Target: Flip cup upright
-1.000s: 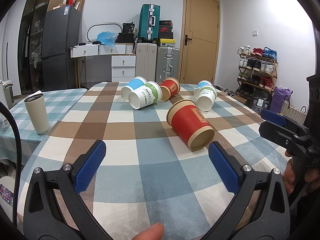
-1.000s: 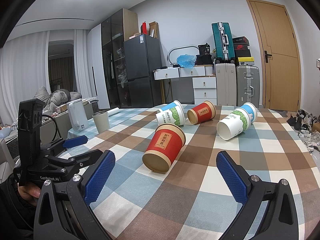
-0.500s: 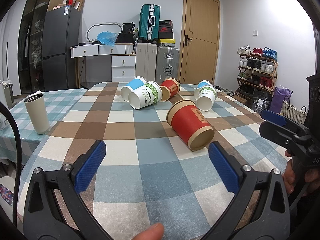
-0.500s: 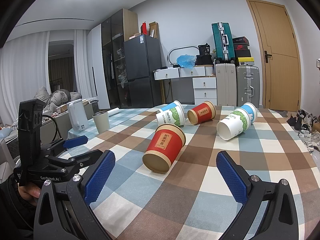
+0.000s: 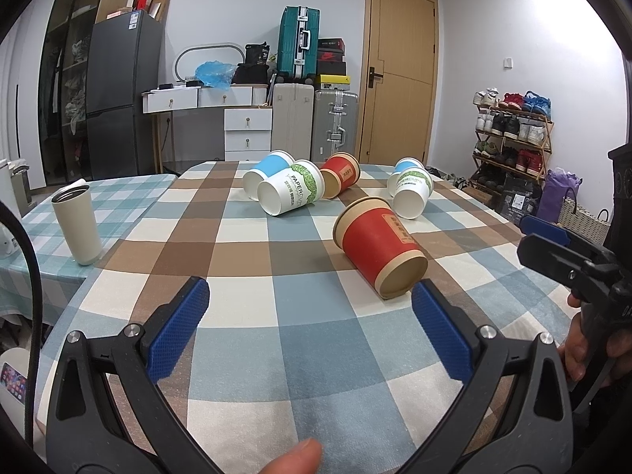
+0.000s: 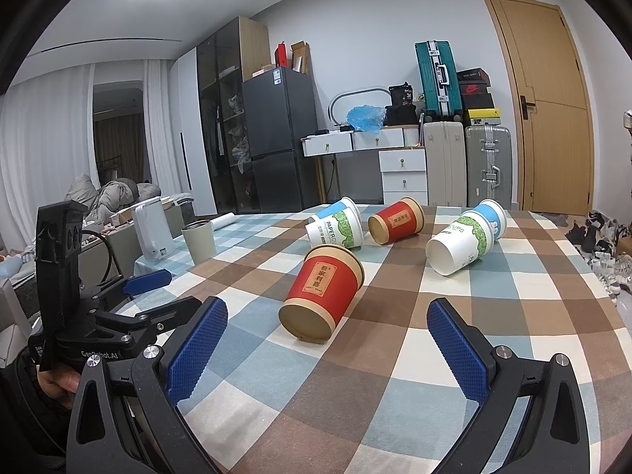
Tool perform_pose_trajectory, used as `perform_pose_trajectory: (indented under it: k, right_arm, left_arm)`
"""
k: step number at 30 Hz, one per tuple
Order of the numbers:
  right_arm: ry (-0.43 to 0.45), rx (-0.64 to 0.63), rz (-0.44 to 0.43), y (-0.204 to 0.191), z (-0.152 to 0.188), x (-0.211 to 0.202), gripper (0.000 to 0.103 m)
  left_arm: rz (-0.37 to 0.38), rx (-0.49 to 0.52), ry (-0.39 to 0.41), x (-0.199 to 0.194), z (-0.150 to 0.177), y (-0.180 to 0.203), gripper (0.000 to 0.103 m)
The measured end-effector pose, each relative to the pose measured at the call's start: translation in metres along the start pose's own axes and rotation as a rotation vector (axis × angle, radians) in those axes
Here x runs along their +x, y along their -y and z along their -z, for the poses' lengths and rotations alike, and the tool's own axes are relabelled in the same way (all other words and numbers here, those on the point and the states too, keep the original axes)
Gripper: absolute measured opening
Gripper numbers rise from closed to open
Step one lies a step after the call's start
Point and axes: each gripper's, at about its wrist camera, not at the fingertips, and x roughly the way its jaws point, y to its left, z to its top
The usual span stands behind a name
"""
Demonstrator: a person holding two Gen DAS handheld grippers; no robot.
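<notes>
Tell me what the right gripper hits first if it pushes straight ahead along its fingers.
Most likely the near red cup, lying on its side on the checked tablecloth just ahead of the open right gripper; depth is uncertain.

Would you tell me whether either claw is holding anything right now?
Nothing is held: the left claw and right claw are both open, short of the nearest red cup.

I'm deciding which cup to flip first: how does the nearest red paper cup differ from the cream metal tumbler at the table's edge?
The red paper cup lies on its side, while the cream metal tumbler stands upright. The cup is red with tan bands and a label; the tumbler is plain cream. The cup rests mid-table ahead of both open grippers; the tumbler sits off to the left on the neighbouring teal-checked cloth. Both taper toward the base.
</notes>
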Motion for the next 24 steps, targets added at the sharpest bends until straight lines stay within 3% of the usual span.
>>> perform_pose_trajectory:
  k: [18, 24]
  right_arm:
    - [-0.053, 0.015, 0.111, 0.015, -0.008, 0.0, 0.103]
    - [-0.048, 0.055, 0.127, 0.03, -0.007, -0.005, 0.103]
  left_arm:
    - [-0.021, 0.017, -0.091, 0.03, -0.018, 0.03, 0.102]
    - [-0.005, -0.038, -0.155, 0.055, -0.028, 0.042, 0.102]
